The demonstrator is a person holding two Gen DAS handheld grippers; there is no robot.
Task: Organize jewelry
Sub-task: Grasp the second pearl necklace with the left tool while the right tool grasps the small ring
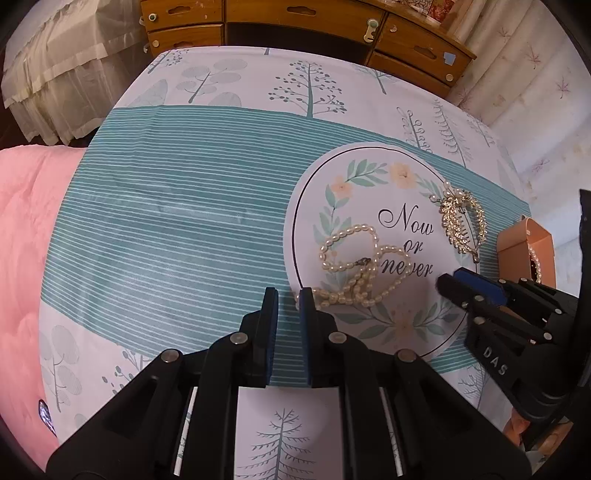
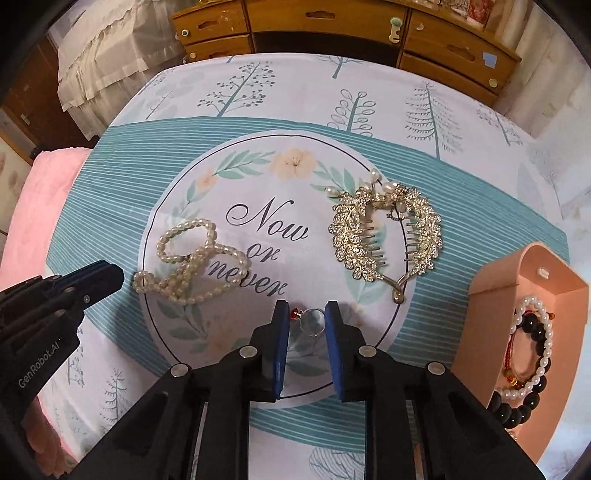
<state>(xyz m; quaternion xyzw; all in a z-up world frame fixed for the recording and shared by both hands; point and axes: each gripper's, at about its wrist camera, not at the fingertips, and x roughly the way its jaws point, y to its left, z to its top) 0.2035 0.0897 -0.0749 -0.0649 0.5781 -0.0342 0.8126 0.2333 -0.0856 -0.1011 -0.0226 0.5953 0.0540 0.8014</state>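
Note:
My right gripper [image 2: 307,309] points down at the printed circle on the sheet, its blue pads closed on a small silver ring with a red stone [image 2: 312,322]. To its left lies a looped pearl necklace [image 2: 192,258] [image 1: 354,266]. A gold leaf-shaped hair comb [image 2: 384,236] [image 1: 461,221] lies to its upper right. My left gripper [image 1: 288,299] hovers over the teal stripes just left of the necklace, its jaws nearly together with nothing between them. Its tip [image 2: 107,275] shows in the right wrist view. The right gripper's tip [image 1: 454,284] shows in the left wrist view, where the ring is hidden.
An open peach box [image 2: 535,295] [image 1: 524,251] at the right holds pearl and dark bead bracelets [image 2: 528,347]. A wooden dresser [image 1: 295,18] stands beyond the bed. A pink blanket [image 1: 22,258] lies at the left. The tree-print sheet [image 1: 166,221] covers the surface.

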